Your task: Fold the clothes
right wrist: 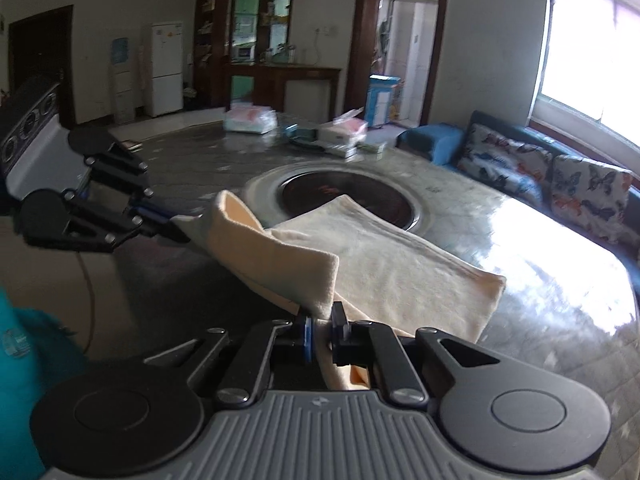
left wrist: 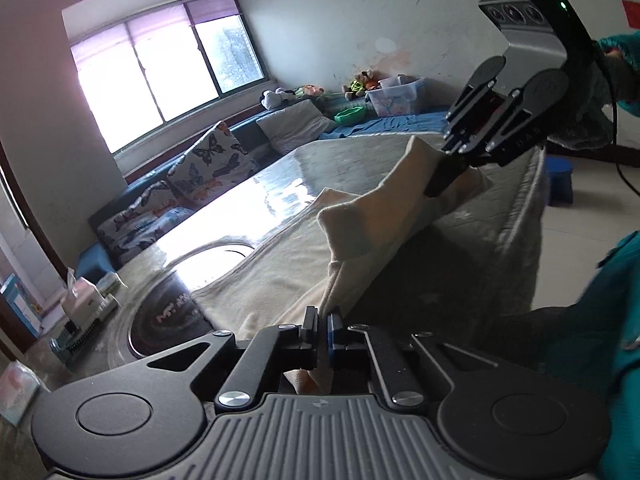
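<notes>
A cream cloth lies on the round table, its near edge lifted off the surface. My left gripper is shut on one near corner of the cloth. My right gripper is shut on the other near corner. In the left wrist view the right gripper shows at upper right, pinching the raised cloth. In the right wrist view the left gripper shows at left, holding its corner. The lifted edge sags between the two grippers, and the far part of the cloth rests flat over the rim of the table's round inset.
The glossy table has a round dark burner inset in its middle. Boxes and packets sit at its far side. A bench with butterfly cushions runs under the window. A blue stool stands on the floor. A teal sleeve is near.
</notes>
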Demonstrator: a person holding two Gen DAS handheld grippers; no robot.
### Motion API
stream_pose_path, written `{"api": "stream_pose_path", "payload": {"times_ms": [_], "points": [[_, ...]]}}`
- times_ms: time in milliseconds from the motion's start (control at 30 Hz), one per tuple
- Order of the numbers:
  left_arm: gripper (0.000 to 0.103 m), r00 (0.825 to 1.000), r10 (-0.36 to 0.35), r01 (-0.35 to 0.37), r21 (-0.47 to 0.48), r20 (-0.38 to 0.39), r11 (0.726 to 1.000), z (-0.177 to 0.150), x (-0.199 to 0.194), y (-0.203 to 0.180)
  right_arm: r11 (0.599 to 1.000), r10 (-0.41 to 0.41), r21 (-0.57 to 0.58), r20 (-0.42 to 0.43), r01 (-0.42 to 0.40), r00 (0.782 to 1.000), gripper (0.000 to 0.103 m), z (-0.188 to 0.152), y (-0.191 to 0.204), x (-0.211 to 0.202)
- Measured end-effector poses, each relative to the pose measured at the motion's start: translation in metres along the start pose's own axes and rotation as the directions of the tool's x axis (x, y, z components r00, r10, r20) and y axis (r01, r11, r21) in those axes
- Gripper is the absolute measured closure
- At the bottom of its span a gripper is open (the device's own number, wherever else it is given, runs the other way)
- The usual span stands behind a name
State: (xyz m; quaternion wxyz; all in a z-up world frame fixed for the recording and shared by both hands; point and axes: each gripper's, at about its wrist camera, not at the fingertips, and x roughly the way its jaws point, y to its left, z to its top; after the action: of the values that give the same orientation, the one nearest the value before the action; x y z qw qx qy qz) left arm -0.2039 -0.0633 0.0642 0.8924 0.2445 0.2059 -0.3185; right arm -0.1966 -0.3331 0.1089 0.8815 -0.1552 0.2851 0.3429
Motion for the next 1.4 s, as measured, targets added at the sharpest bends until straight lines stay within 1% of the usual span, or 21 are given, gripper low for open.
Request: {"api": "stream_pose_path", "payload": {"times_ms": [100,167,367,433,533,700,800,833,933,967,1000,1033,1067,1133,1200,1267,1333,1400], "points": [[0.098,1.0,0.01,-0.01,-0.005,0.001,1.0,0.0,-0.004,0.0,1.0,0.024,0.0,-0.019,-0.024,1.0,0.095,-0.002,0.012,-0.01],[0.098,1.0,0.026,-0.025,-0.01,0.01,1.0,0.002,0.001,0.004,1.0,0.025,0.002,-0.023,-0.025,0.999,0.095,0.0,0.014,-0.011],[0.098,0.995,0.092,-0.091,-0.036,0.026,0.995,0.023,0.031,0.033,0.999,-0.001,0.041,0.001,0.001,1.0,0.095,0.018,-0.007,-0.001],[0.098,0.994,0.109,-0.107,-0.052,0.028,0.993,0.031,0.046,0.048,0.999,-0.013,0.043,0.006,0.013,1.0,0.095,0.029,-0.02,0.007],[0.098,0.99,0.139,-0.138,-0.081,0.002,0.987,0.041,0.079,0.069,0.998,-0.026,0.052,0.003,0.026,1.0,0.095,0.047,-0.044,0.024],[0.098,0.983,0.166,-0.176,-0.152,-0.08,0.973,0.041,0.146,0.098,0.994,-0.047,0.092,-0.055,0.052,0.997,0.095,0.071,-0.092,0.085],[0.097,0.973,0.185,-0.209,-0.192,-0.136,0.959,0.036,0.186,0.114,0.989,-0.057,0.133,-0.095,0.069,0.994,0.094,0.071,-0.111,0.121],[0.097,0.97,0.188,-0.217,-0.205,-0.153,0.954,0.033,0.197,0.118,0.986,-0.071,0.146,-0.101,0.086,0.992,0.094,0.07,-0.115,0.129],[0.094,0.961,0.195,-0.241,-0.243,-0.196,0.94,0.026,0.219,0.124,0.959,-0.118,0.244,-0.122,0.145,0.986,0.089,0.055,-0.129,0.166],[0.092,0.96,0.194,-0.243,-0.26,-0.202,0.935,0.024,0.223,0.127,0.952,-0.124,0.267,-0.12,0.153,0.985,0.089,0.051,-0.131,0.172],[0.091,0.96,0.194,-0.246,-0.274,-0.202,0.93,0.023,0.224,0.128,0.945,-0.128,0.286,-0.117,0.157,0.985,0.087,0.048,-0.133,0.175],[0.089,0.958,0.199,-0.253,-0.283,-0.204,0.925,0.024,0.223,0.129,0.933,-0.142,0.317,-0.107,0.169,0.984,0.082,0.043,-0.136,0.177],[0.085,0.955,0.21,-0.265,-0.288,-0.209,0.92,0.024,0.223,0.131,0.917,-0.161,0.354,-0.095,0.185,0.982,0.081,0.038,-0.14,0.177],[0.084,0.949,0.231,-0.29,-0.304,-0.215,0.907,0.025,0.219,0.136,0.9,-0.185,0.388,-0.076,0.2,0.98,0.081,0.034,-0.146,0.168],[0.084,0.943,0.249,-0.312,-0.329,-0.219,0.891,0.027,0.213,0.143,0.899,-0.198,0.386,-0.058,0.205,0.978,0.081,0.034,-0.146,0.157],[0.087,0.957,0.214,-0.273,-0.364,-0.195,0.891,0.034,0.203,0.143,0.906,-0.205,0.371,-0.041,0.205,0.978,0.081,0.034,-0.144,0.147],[0.087,0.972,0.169,-0.219,-0.359,-0.165,0.907,0.044,0.196,0.132,0.914,-0.201,0.353,-0.03,0.199,0.979,0.083,0.036,-0.142,0.139],[0.088,0.983,0.115,-0.16,-0.352,-0.144,0.922,0.054,0.194,0.121,0.927,-0.174,0.33,-0.047,0.18,0.984,0.084,0.04,-0.137,0.147]]}}
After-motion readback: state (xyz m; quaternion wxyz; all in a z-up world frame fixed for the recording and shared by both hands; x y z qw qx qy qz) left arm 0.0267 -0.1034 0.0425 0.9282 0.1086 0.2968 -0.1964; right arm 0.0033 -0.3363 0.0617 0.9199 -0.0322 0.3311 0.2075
